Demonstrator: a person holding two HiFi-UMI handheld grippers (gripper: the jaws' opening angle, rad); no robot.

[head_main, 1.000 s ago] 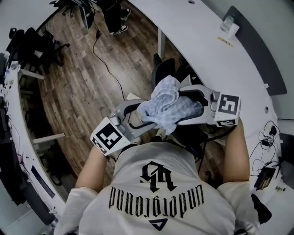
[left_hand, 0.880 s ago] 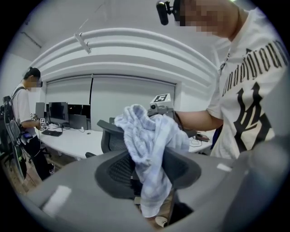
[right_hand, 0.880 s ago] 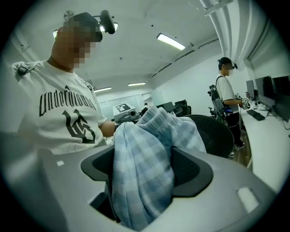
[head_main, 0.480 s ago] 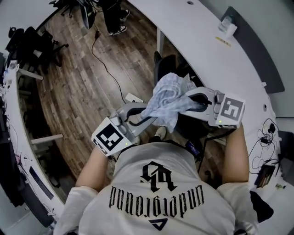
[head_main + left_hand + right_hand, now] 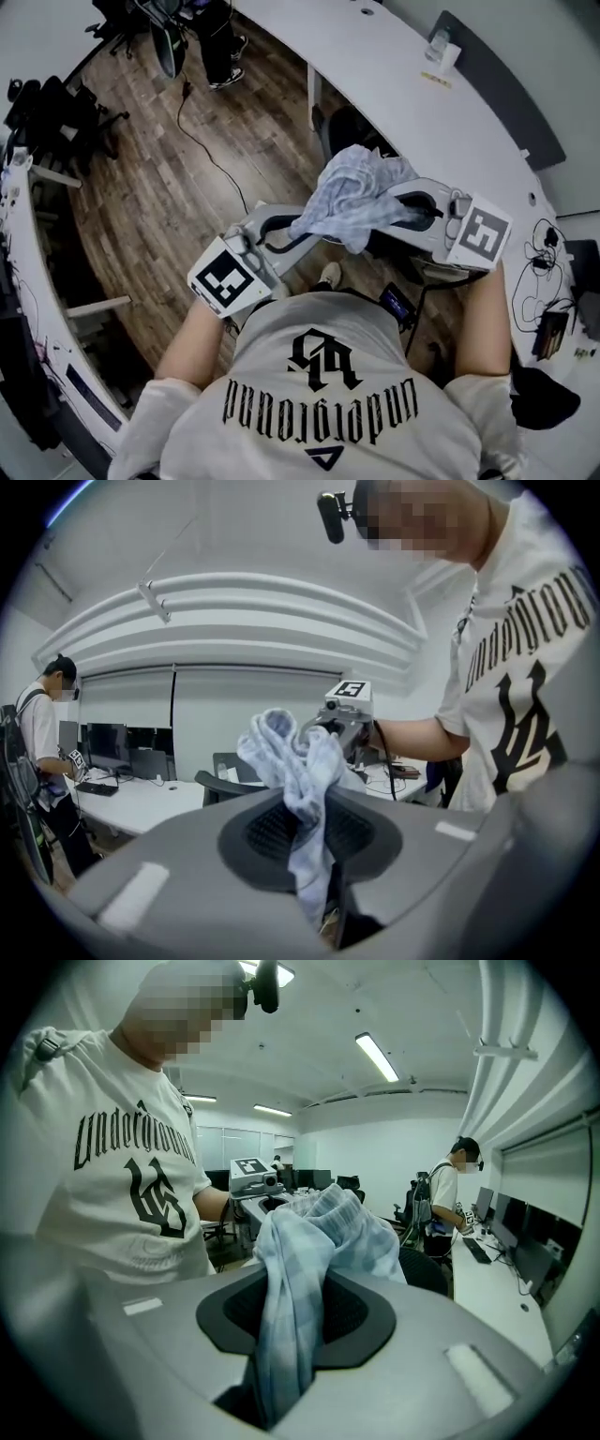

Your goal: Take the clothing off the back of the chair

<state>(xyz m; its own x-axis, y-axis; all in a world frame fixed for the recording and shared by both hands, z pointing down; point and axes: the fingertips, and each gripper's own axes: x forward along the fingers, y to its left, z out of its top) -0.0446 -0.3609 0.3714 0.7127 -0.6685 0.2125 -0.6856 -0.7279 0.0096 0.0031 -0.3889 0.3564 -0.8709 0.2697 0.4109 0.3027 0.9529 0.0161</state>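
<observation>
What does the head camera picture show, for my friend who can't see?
Seen from above, a person holds a pale blue cloth between the left hand-held gripper and right hand-held gripper, whose jaws have just been closing on it. A black chair stands beneath, by a white desk.

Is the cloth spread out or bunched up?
Bunched: the cloth sags crumpled between the left gripper and right gripper, whose jaws have just been closing and now pinch folds of it.

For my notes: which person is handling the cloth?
The person in the printed T-shirt, close behind the cloth; the other person stands far off at a desk.
</observation>
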